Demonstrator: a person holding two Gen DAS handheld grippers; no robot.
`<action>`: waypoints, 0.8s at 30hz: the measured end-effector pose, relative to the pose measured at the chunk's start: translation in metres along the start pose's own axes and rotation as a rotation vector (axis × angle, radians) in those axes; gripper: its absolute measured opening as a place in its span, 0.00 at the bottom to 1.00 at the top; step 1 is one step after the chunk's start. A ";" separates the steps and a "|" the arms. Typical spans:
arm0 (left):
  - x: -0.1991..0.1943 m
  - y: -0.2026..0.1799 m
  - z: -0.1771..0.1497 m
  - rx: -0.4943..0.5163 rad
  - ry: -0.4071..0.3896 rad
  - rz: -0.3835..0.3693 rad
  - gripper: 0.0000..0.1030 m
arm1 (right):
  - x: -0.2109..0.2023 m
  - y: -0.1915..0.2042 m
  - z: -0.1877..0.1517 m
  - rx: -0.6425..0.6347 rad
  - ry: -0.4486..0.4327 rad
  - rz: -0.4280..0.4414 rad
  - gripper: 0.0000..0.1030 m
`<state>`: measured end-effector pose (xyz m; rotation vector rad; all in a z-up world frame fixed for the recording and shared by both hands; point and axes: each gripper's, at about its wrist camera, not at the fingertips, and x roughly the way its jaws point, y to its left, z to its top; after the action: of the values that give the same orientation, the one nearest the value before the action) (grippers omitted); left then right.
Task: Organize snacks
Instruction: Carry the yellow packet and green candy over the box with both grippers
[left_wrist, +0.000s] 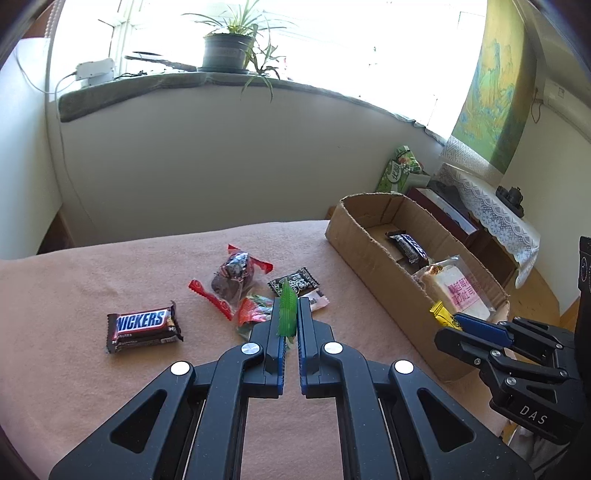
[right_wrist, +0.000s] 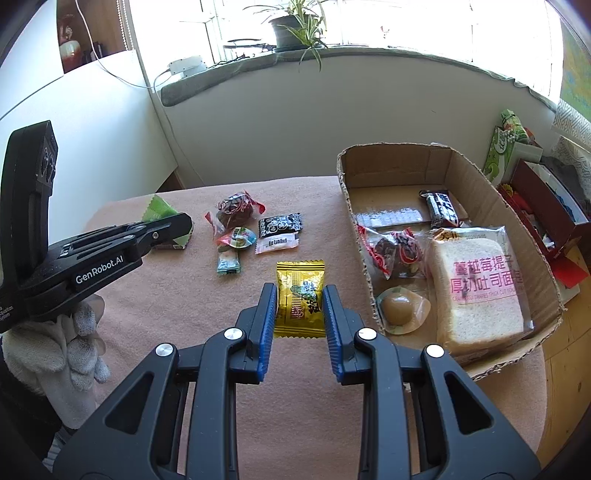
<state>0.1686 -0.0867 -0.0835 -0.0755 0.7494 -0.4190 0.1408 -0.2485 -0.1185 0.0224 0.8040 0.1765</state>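
My left gripper (left_wrist: 287, 312) is shut on a green snack packet (left_wrist: 287, 309) and holds it above the pink tablecloth; it also shows in the right wrist view (right_wrist: 168, 225), the green packet (right_wrist: 159, 208) sticking out. My right gripper (right_wrist: 300, 295) is shut on a yellow candy packet (right_wrist: 300, 299), left of the cardboard box (right_wrist: 476, 173); in the left wrist view the right gripper (left_wrist: 458, 322) holds the yellow packet (left_wrist: 443, 314) by the box (left_wrist: 354, 236). The box holds a bread bag (right_wrist: 480, 288), a dark bar (right_wrist: 441, 206), a red-wrapped snack (right_wrist: 391, 251) and a round sweet (right_wrist: 399, 308).
Loose on the cloth: a Snickers bar (left_wrist: 142, 325), a red-wrapped dark snack (left_wrist: 236, 275), a black packet (left_wrist: 295, 282), a white packet (right_wrist: 276, 242), a small jelly cup (right_wrist: 238, 238). A green tissue box (right_wrist: 506, 147) and a red box (right_wrist: 539, 206) stand right of the carton.
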 end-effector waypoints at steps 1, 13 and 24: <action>0.001 -0.004 0.002 0.003 -0.001 -0.006 0.04 | -0.002 -0.004 0.003 0.002 -0.006 -0.004 0.26; 0.016 -0.052 0.028 0.070 -0.030 -0.049 0.04 | -0.015 -0.050 0.038 0.023 -0.067 -0.073 0.26; 0.038 -0.085 0.045 0.120 -0.034 -0.083 0.04 | -0.008 -0.083 0.060 0.038 -0.077 -0.118 0.26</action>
<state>0.1944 -0.1835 -0.0570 -0.0006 0.6873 -0.5396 0.1908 -0.3291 -0.0781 0.0170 0.7300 0.0482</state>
